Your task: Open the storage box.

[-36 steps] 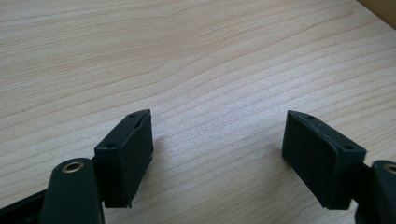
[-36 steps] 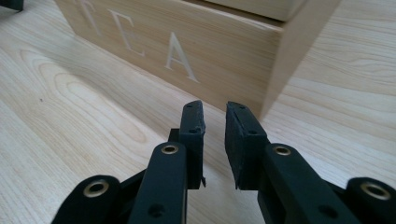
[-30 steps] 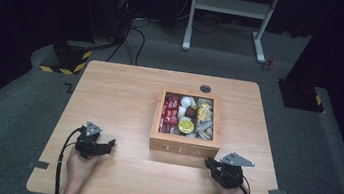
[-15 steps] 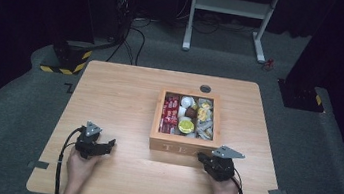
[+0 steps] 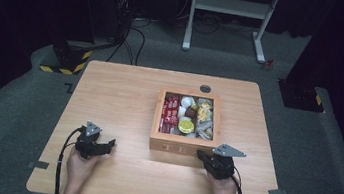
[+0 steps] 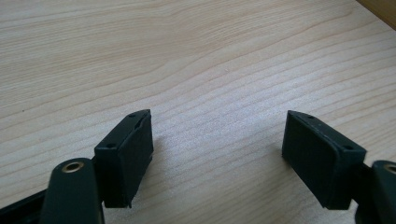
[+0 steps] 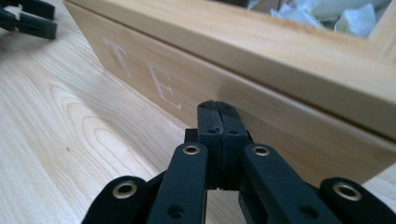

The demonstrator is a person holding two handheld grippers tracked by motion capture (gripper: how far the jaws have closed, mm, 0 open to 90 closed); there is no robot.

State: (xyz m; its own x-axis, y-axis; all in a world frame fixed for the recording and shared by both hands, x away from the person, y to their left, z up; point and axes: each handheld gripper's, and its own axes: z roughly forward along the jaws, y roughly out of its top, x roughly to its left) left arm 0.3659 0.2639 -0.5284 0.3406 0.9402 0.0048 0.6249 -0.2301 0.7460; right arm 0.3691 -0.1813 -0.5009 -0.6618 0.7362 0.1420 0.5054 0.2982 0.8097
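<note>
A wooden box [image 5: 181,144] with carved letters on its front wall [image 7: 196,79] stands right of the table's middle. It holds red packets [image 5: 170,113], a yellow round lid [image 5: 186,126], white pods and wrapped sachets [image 5: 203,116]. My right gripper [image 5: 202,156] lies just in front of the box's right front corner, jaws pressed together with nothing between them [image 7: 221,122], tips close to the wall. My left gripper [image 5: 108,145] rests on the table near the front left, open over bare wood [image 6: 217,140].
The wooden table [image 5: 124,96] has a small dark round grommet [image 5: 205,89] behind the box. Beyond the table are a white desk frame [image 5: 231,14], cables on grey carpet, and black-and-yellow striped bases [image 5: 66,60].
My right gripper has slid left and forward, from off the box's right corner to right in front of its front wall. The left gripper has stayed put.
</note>
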